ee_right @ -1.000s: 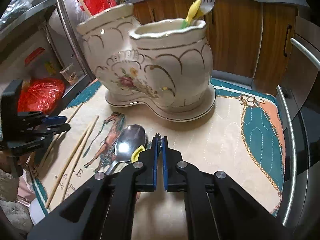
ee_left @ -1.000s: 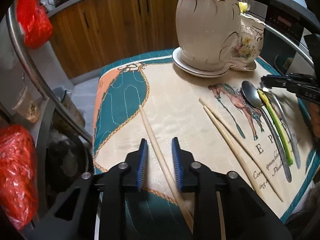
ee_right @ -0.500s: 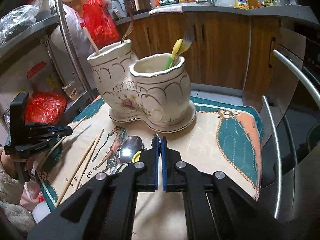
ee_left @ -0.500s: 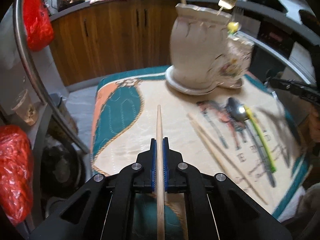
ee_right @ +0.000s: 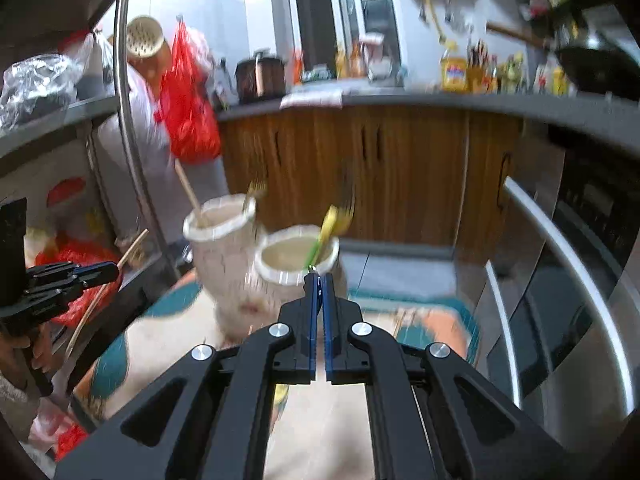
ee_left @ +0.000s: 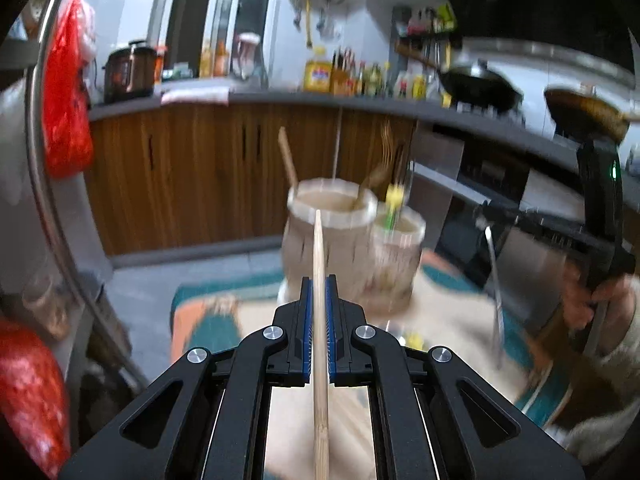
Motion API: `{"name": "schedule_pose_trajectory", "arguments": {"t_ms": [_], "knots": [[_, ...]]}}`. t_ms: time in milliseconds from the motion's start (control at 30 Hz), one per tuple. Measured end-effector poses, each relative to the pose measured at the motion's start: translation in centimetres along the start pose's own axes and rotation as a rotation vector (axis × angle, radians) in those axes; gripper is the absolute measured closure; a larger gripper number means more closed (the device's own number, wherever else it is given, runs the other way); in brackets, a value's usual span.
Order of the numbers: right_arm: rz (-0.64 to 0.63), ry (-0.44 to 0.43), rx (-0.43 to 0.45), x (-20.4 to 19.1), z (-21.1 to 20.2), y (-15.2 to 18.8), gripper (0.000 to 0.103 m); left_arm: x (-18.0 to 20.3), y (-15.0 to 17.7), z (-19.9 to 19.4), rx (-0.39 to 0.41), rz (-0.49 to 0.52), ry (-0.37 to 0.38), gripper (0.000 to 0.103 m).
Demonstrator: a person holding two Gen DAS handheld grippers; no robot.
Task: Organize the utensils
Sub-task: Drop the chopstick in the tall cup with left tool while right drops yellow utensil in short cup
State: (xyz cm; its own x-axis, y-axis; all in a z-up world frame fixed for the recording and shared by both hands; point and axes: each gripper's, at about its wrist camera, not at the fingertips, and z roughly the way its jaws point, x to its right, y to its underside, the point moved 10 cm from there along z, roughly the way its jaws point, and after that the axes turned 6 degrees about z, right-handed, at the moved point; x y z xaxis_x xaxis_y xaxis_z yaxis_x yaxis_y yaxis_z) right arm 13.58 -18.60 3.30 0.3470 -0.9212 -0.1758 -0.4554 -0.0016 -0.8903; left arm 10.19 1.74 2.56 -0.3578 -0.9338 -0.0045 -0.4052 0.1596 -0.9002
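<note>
- Two hand-held grippers are now rising off the bench [ee_left: 448,320], both views swinging up toward the ceramic holder [ee_left: 328,256].
- The left hand-held gripper [ee_left: 319,320] is clenching a chopstick [ee_left: 319,280], lifted off the cloth and aiming at the taller pot.
- The right hand-held gripper [ee_right: 319,320] is gripping a thin metal utensil [ee_left: 494,280], dangling beside the shorter pot [ee_right: 296,256] — drop-off looks imminent.

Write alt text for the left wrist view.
The left gripper clamps a wooden chopstick that points at the taller pot of a blurred ceramic utensil holder. At right, the right gripper dangles a metal utensil.
</note>
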Motion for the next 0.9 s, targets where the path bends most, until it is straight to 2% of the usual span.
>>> {"name": "schedule_pose_trajectory", "arguments": {"t_ms": [267, 433, 600, 700, 900], "knots": [[-0.064, 0.085, 0.147, -0.2, 1.2, -7.3, 0.101, 0.3, -9.6, 2.0, 0.161, -0.003, -0.019, 0.096], [-0.047, 0.135, 0.199, 1.0, 2.8, -10.1, 0.101, 1.0, -13.6, 4.8, 0.212, 0.014, -0.027, 0.096], [-0.015, 0.175, 0.242, 2.3, 4.3, -11.4, 0.101, 0.6, -15.4, 7.3, 0.246, 0.016, -0.06, 0.096], [-0.011, 0.195, 0.27, 2.9, 4.7, -11.8, 0.101, 0.4, -15.6, 8.5, 0.257, 0.028, -0.092, 0.096], [0.011, 0.227, 0.282, 4.0, 6.1, -12.1, 0.101, 0.2, -15.8, 9.8, 0.298, 0.028, -0.11, 0.096]]}}
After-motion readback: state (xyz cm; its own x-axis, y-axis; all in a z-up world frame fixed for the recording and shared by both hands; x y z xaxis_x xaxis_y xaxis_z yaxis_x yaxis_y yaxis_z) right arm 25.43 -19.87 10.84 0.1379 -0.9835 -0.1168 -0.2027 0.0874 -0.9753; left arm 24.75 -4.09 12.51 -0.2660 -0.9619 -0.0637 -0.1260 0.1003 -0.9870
